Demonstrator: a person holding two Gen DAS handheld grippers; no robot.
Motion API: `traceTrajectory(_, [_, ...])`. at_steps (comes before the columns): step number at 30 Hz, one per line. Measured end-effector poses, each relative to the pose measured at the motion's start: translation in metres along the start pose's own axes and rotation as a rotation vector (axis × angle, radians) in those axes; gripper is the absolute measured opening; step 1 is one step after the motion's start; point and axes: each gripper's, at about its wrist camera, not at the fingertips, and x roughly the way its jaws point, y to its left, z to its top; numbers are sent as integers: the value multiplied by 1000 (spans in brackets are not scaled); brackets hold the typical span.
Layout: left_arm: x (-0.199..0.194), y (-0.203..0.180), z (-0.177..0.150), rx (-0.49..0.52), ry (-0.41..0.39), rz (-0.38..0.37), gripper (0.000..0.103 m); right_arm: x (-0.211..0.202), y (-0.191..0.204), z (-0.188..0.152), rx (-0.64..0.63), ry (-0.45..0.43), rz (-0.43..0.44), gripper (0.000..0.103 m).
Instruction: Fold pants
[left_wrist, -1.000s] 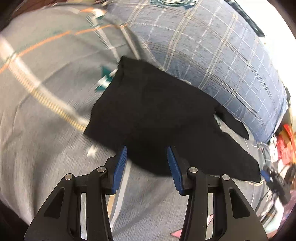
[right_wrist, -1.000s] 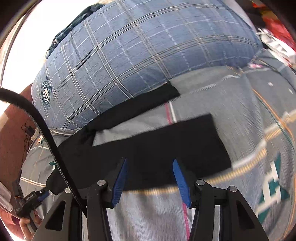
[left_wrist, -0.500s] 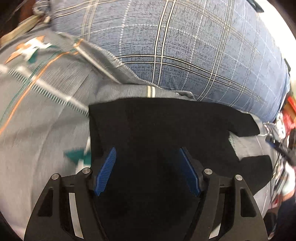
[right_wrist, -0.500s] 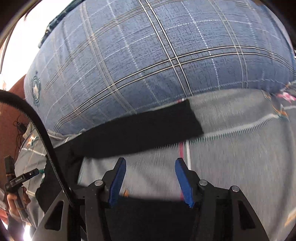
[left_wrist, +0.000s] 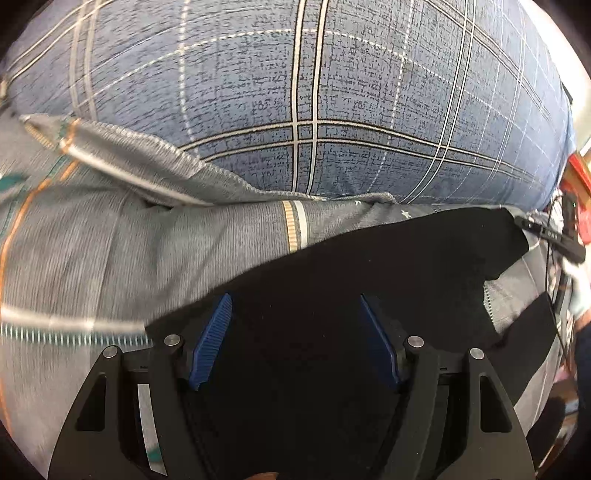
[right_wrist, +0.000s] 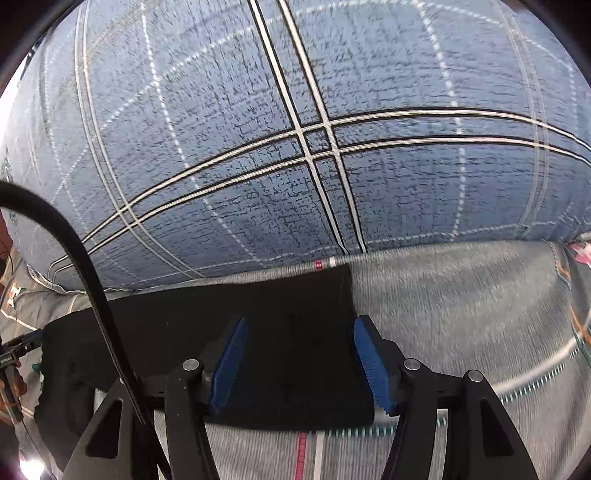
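Left tool (left_wrist: 295, 339): blue pads spread apart, nothing between them, hovering low over the waist end of the black pants (left_wrist: 369, 273). Right tool (right_wrist: 301, 363): pads likewise apart, over the cuff end of one leg (right_wrist: 288, 314). Pants lie flat on the grey patterned bedsheet (left_wrist: 92, 258), far edge just beside the blue plaid pillow (right_wrist: 295, 147). Black cable (right_wrist: 92, 273) crosses the right view's left side.
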Motion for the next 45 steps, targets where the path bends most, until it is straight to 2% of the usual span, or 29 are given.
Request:
traceTrajectory(3, [7,3,7,50,9,-21,70,6,1,4,-24,5,-5,58])
traceTrajectory(8, [18,4,16,104,55,-9,70,15,-2,12,-56,13,-3,61])
traceTrajectory(12, [11,-2,17,149,70,-106,70,13,-17,19,-51,8,21,61])
traceTrajectory(15, [22,-6,15,187,107,-58,70,12,-31,22,-31,13,71,62])
traceTrajectory(20, [41,-8,11,182,153,-80,70,20,-48,25,-17,27,101,65])
traceTrajectory(22, [51,-18,6,230,175,-49,70,24,-53,27,-22,47,126,65])
traceTrajectory(24, [52,-29,3,284,158,-11,70,29,-55,28,-44,67,110,65])
traceTrajectory(26, [54,-37,3,293,141,-4,69,36,-51,24,-53,82,97,65])
traceTrajectory(27, [56,-39,4,289,136,3,66,41,-51,24,-57,97,95,65])
traceTrajectory(28, [57,-42,4,288,125,4,55,43,-49,24,-68,103,84,63])
traceTrajectory(29, [56,-49,3,300,106,12,39,44,-46,23,-89,98,63,45])
traceTrajectory(30, [57,-58,3,320,90,39,30,45,-42,23,-116,88,52,33])
traceTrajectory(31, [57,-65,2,345,77,79,16,47,-37,21,-131,92,43,17])
traceTrajectory(32, [56,-69,1,358,69,99,14,46,-31,19,-159,97,38,12])
traceTrajectory(34, [50,-73,0,361,44,122,7,34,-14,16,-275,69,9,9])
traceTrajectory(36, [35,-74,-1,340,2,116,7,11,-4,14,-339,15,2,8])
traceTrajectory(41, [-24,-84,-11,311,-150,32,2,-71,-6,11,-410,-163,10,7])
traceTrajectory(45, [-57,-96,-37,290,-205,-21,2,-133,-13,-12,-434,-252,50,7])
